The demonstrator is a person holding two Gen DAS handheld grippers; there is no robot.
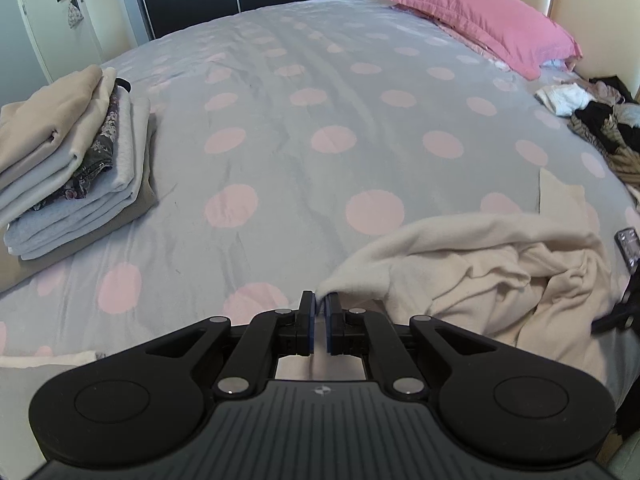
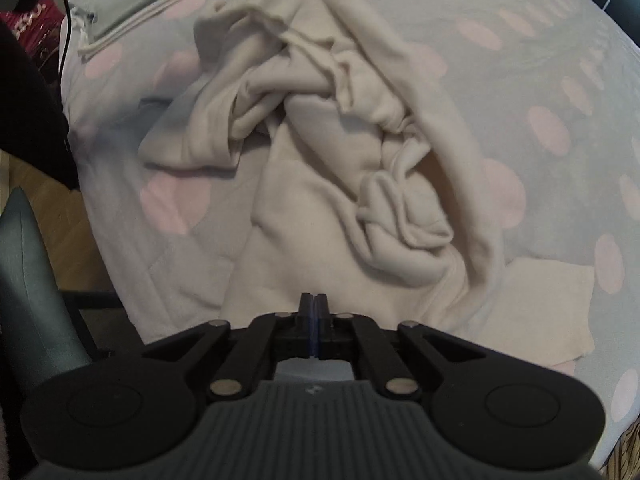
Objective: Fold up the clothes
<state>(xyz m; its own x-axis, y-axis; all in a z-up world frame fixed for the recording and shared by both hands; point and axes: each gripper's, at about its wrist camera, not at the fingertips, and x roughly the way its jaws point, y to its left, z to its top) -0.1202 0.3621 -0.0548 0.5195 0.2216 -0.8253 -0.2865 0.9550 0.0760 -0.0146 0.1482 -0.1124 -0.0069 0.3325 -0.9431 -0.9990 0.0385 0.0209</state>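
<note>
Both closed — left tool [image 1: 320,303] pinching the cream garment's [image 1: 480,264] edge.

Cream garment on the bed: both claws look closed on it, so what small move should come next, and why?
Probably draw the two claws apart to stretch out the edge. The left claw pinches a corner of the cream garment, and the right claw seems shut at its near hem, though that view is blurred. The cloth between them lies bunched in deep folds on the spotted duvet, too crumpled to fold yet.
</note>
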